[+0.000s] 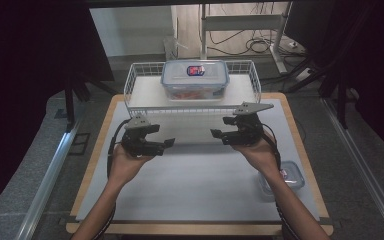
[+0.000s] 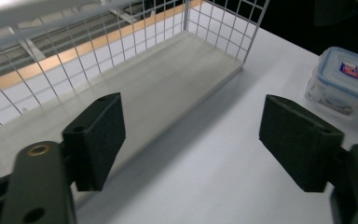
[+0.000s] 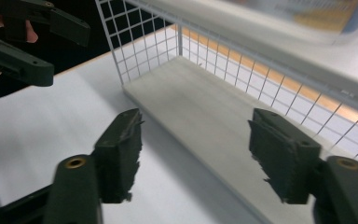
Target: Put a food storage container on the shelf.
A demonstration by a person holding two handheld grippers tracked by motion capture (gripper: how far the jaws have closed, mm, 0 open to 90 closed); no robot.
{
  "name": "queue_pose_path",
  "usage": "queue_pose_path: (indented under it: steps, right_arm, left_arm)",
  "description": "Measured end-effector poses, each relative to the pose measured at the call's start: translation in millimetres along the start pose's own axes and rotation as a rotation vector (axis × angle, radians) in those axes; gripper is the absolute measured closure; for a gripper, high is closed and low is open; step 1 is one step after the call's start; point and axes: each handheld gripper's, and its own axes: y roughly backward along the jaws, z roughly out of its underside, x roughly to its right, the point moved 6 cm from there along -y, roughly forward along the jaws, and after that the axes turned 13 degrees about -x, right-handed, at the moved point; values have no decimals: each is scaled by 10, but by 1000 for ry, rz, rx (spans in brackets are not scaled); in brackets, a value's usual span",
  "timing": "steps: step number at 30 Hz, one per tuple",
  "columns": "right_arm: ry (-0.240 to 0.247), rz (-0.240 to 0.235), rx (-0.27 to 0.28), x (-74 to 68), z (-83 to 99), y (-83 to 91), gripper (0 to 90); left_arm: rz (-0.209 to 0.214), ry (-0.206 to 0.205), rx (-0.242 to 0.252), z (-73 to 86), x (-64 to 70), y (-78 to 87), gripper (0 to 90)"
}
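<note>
Both forearms reach in over the table's (image 1: pixel 190 200) near edge. At its far edge stands a white wire shelf (image 1: pixel 192 102) with a large lidded food container (image 1: pixel 195 80) on top. Left gripper (image 1: pixel 147 141) and right gripper (image 1: pixel 230 132) hover before it, jaws spread, empty. Likely next: reach forward and grasp the container from both sides. A small container (image 1: pixel 286 176) sits near the right edge.

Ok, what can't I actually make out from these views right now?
- Small container: high view, partly hidden by the right forearm.
- Large container on the wire shelf: contents unclear through the lid; blurred and cut off at the top of the right gripper view.
- Lid label: too small to read.
</note>
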Motion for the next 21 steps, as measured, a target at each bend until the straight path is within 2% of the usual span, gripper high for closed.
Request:
queue_pose_path:
  steps: [3,8,10,13,16,21]
  right_arm:
    - [5,2,5,-32,72,-8,254]
    - [-12,-1,6,-51,235,-50,173]
    - [-8,-1,-9,-55,295,-74,145]
    - [-24,-3,-5,-64,394,-95,114]
    - [-32,-10,-16,-77,520,-117,92]
    - [-42,-20,-26,-106,708,-160,75]
  left_arm:
    - [-2,1,9,79,61,-11,164]
    - [3,-3,16,226,136,-46,115]
    - [-10,-4,12,270,143,-63,96]
    - [13,16,27,342,156,-67,81]
    - [14,22,25,443,167,-69,58]
    - [-14,38,25,624,172,-78,40]
